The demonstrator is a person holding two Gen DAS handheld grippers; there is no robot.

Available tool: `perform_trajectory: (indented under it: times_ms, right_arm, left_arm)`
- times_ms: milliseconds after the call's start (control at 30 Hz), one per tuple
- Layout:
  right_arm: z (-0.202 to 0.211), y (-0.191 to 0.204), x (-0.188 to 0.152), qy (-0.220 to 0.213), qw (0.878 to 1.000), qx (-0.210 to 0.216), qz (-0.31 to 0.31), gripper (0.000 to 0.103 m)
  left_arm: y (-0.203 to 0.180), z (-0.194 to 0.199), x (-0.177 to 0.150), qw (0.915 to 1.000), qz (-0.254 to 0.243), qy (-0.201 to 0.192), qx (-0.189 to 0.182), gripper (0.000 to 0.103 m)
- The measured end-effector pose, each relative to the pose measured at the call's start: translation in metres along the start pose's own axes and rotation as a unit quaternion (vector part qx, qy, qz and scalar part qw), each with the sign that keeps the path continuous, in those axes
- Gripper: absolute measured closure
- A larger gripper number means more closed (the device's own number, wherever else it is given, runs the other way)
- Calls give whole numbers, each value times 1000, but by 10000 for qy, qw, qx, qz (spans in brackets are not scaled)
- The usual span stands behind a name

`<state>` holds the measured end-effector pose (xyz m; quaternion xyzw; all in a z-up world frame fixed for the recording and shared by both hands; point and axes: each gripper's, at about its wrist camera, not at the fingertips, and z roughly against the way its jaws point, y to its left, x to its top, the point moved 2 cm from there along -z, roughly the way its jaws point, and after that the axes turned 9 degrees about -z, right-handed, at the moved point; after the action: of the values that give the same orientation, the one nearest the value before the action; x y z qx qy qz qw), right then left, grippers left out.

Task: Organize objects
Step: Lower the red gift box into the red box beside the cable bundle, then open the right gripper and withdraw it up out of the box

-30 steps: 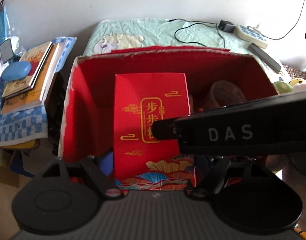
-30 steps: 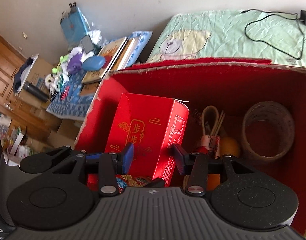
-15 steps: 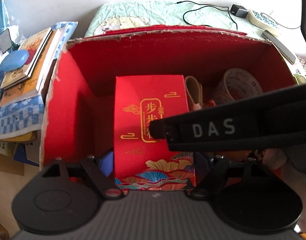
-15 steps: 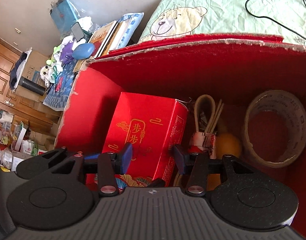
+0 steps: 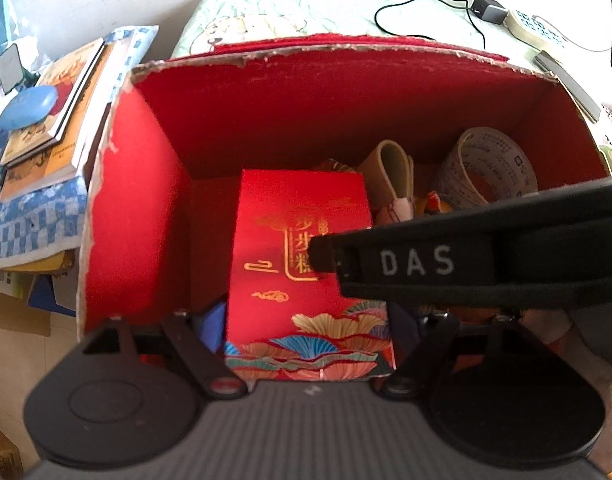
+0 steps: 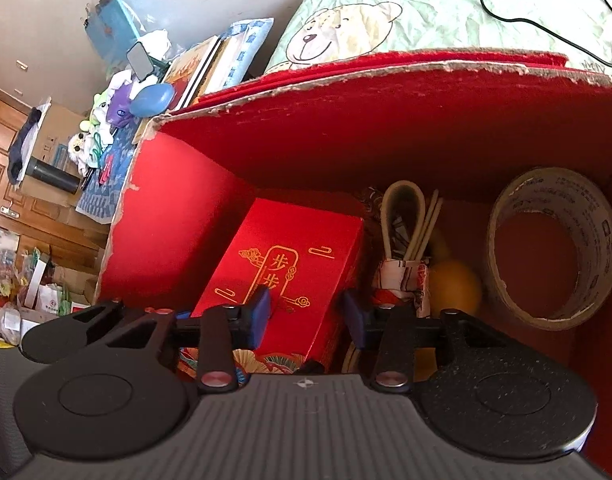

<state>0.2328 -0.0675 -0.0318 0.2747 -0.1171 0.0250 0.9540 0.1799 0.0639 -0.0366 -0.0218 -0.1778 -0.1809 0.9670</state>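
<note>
One torn red carton [image 6: 385, 92] stands against a bear-print bedspread [image 6: 425, 12].

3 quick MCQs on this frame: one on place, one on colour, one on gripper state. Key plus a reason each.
1. Where does the tape roll sit in the big red carton?
A. right end
B. left end
C. outside, on the bed

2. What colour is the round fruit-like object beside the tape roll?
A. green
B. yellow-orange
C. white

3. What is the left gripper doing?
A. hanging open over nothing
B. holding the tape roll
C. clamping the red gift box

Key:
1 A: the right wrist view shows the roll against the carton's right wall.
2 B: it shows yellow-orange next to the bundle of sticks.
3 C: in the left wrist view its fingers press both sides of the box's near end, while the right gripper stands open just above the box.
</note>
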Motion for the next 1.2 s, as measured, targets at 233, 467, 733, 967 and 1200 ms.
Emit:
perform_trajectory:
  times_ms: [233,467,733,967,1200]
  right_arm:
    - [0,0,0,-62,9999,76,-46,62]
    - [6,1,-1,-243,9995,176,22,62]
    - [8,-1,-1,-313,9994,172,-43,63]
    - [14,3,-4,-533,9985,-111,8,63]
    - [35,11,-14,-890,9957,-260,-44,63]
  left_arm:
    - [1,1,1,10000,-11,4,80,21]
    - [2,7,1,9998,-32,-86,165,20]
    - [0,11,1,9994,-12,-173,308,20]
    - [0,25,1,9976,23,-412,563,16]
    - [0,42,-4,9957,7,-605,707,14]
